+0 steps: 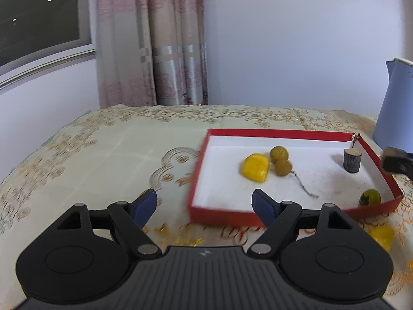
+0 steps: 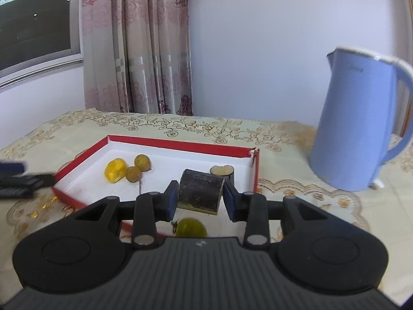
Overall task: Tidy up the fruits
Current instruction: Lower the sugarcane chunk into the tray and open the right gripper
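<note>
A red-rimmed tray with a white floor holds a yellow fruit piece, two brown longans, an upright dark sugarcane stub and a green tomato in its near right corner. My left gripper is open and empty, at the tray's near left corner. My right gripper is shut on a dark sugarcane piece, held over the tray just in front of the stub. The green tomato lies just below the held piece.
A blue kettle stands right of the tray. Another yellow piece lies on the embroidered tablecloth outside the tray's near right corner. Behind the table are a wall, a curtain and a window.
</note>
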A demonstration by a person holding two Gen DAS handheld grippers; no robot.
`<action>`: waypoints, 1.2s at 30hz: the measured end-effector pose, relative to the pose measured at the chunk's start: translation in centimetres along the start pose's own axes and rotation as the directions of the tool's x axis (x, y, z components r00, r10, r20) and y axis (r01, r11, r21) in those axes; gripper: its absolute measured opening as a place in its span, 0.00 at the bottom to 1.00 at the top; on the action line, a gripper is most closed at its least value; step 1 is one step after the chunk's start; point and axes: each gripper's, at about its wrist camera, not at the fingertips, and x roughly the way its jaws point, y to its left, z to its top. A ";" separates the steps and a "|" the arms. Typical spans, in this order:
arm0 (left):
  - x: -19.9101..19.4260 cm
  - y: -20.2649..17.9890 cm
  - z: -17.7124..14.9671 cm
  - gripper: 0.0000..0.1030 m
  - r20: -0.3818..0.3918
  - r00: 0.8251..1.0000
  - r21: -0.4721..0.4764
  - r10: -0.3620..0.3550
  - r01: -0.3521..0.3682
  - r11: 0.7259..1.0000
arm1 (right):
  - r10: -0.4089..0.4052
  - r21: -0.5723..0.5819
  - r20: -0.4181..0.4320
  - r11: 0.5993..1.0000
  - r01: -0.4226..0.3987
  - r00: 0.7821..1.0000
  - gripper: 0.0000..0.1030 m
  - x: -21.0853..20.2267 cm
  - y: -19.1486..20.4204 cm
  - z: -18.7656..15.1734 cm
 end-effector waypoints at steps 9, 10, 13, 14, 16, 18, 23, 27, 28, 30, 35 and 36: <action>-0.1 0.2 -1.6 0.79 -0.026 1.000 0.011 -0.007 0.007 1.000 | -0.008 -0.048 -0.073 0.999 0.004 0.997 0.34 6.4 1.1 1.7; -0.2 0.2 -1.8 0.79 -0.026 1.000 0.016 -0.013 0.014 1.000 | -0.011 -0.053 -0.084 0.999 0.007 0.996 0.34 7.1 1.2 1.7; -0.4 0.2 -2.1 0.79 -0.029 0.999 0.028 -0.024 0.024 0.999 | -0.029 -0.069 -0.114 0.997 0.021 0.993 0.34 8.5 1.5 1.9; -0.5 0.2 -2.2 0.79 -0.030 0.999 0.031 -0.025 0.026 0.999 | -0.033 -0.076 -0.113 0.997 0.024 0.993 0.34 8.7 1.6 1.9; -0.6 0.3 -2.4 0.79 -0.034 0.999 0.028 -0.026 0.027 0.999 | -0.028 -0.087 -0.114 0.996 0.019 0.993 0.34 8.9 2.0 2.1; -0.7 0.5 -2.6 0.79 -0.038 0.999 0.022 -0.033 0.034 0.999 | -0.024 -0.096 -0.119 0.995 0.013 0.993 0.34 9.1 2.2 2.1; -0.8 0.4 -2.9 0.79 -0.040 0.999 0.035 -0.033 0.034 0.999 | -0.019 -0.105 -0.116 0.994 0.007 0.993 0.34 9.5 2.5 2.1; -0.5 0.3 -3.0 0.79 -0.045 0.999 0.043 -0.018 0.020 0.999 | -0.013 -0.131 -0.121 0.991 -0.002 0.993 0.34 10.0 3.0 2.4; -0.5 0.3 -3.0 0.79 -0.048 0.999 0.044 -0.015 0.017 0.999 | -0.013 -0.137 -0.121 0.991 -0.004 0.993 0.34 10.1 3.2 2.6; -0.3 0.4 -3.1 0.79 -0.052 0.999 0.044 -0.010 0.012 0.999 | -0.016 -0.148 -0.126 0.989 -0.003 0.992 0.34 10.6 3.5 2.9; -0.2 0.4 -3.1 0.79 -0.057 0.998 0.048 -0.001 0.004 0.999 | -0.037 -0.157 -0.157 0.988 0.013 0.987 0.34 12.1 3.9 3.6; -0.1 0.4 -3.1 0.79 -0.058 0.998 0.049 0.001 0.002 0.999 | -0.036 -0.153 -0.158 0.988 0.012 0.987 0.34 12.2 4.0 3.7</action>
